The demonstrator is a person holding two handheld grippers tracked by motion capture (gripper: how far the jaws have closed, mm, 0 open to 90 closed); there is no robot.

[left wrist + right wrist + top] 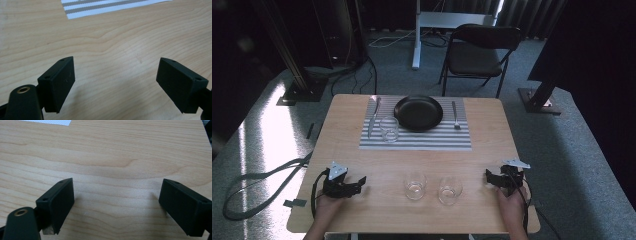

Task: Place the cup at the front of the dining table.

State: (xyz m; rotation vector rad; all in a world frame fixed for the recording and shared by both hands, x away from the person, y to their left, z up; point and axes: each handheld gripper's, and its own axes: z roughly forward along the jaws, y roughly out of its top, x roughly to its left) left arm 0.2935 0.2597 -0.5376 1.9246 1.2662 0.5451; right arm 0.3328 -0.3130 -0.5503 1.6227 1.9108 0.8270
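A: Where's the L gripper (pixel 360 183)?
B: Near-left corner of the table (pixel 492 130), in the L hand (pixel 328 204). Jaws spread wide, just bare wood between them in its own view (pixel 115 82).
A: R gripper (pixel 488 177)?
B: Near-right corner, R hand (pixel 511 205) on it. Also spread, nothing between the jaws, only wood (pixel 117 205).
A: Glasses?
B: Two by the near edge, between the grippers: L glass (pixel 415 186) just left of centre, R glass (pixel 450 189) just beside it, not touching. Both upright, both well apart from either gripper. A 3rd glass (pixel 389 129) stands on the striped mat (pixel 432 141), left part.
A: Rest of the mat?
B: Mat sits toward the far edge. Black plate (pixel 418 113) in the middle, knife (pixel 373 117) along its left side, fork (pixel 455 115) on the right. 3rd glass is between knife and plate, nearer the mat's front.
A: Past the table?
B: Chair (pixel 479 54) beyond the far edge.
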